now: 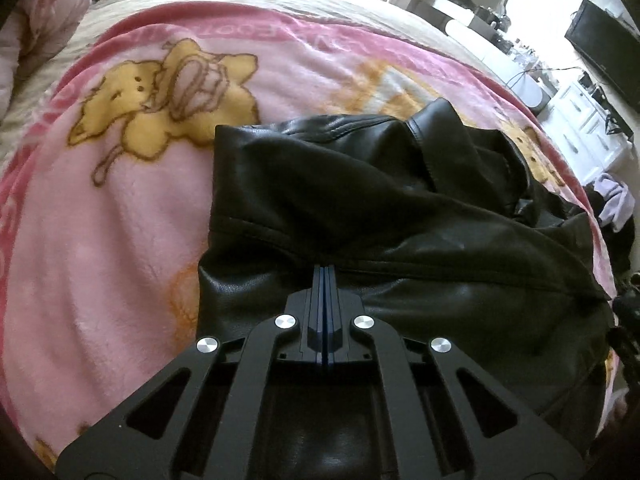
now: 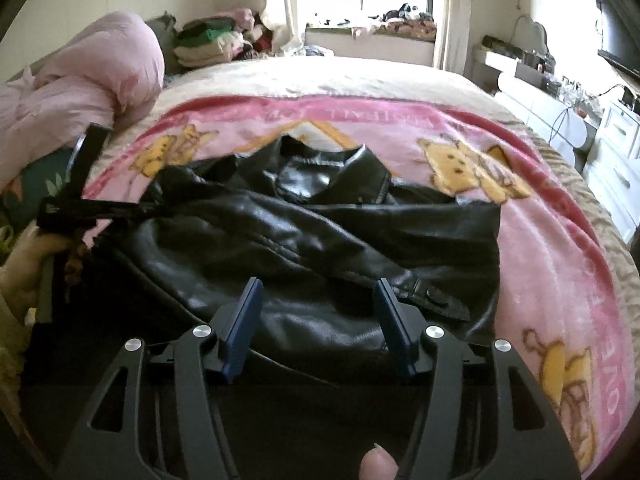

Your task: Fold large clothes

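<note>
You're working over a bed [image 2: 360,76] with a cream cover. A pink blanket [image 2: 560,240] printed with yellow cartoon bears is spread directly on it. The black leather jacket [image 2: 280,240] lies rumpled on the middle of that blanket, collar at the blanket's far side. Left of the blanket, a bunched pink quilt [image 2: 100,80] sits on the bed.

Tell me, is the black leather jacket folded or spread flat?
Partly folded: a sleeve lies across the black leather jacket, its collar open, on the pink blanket.
</note>
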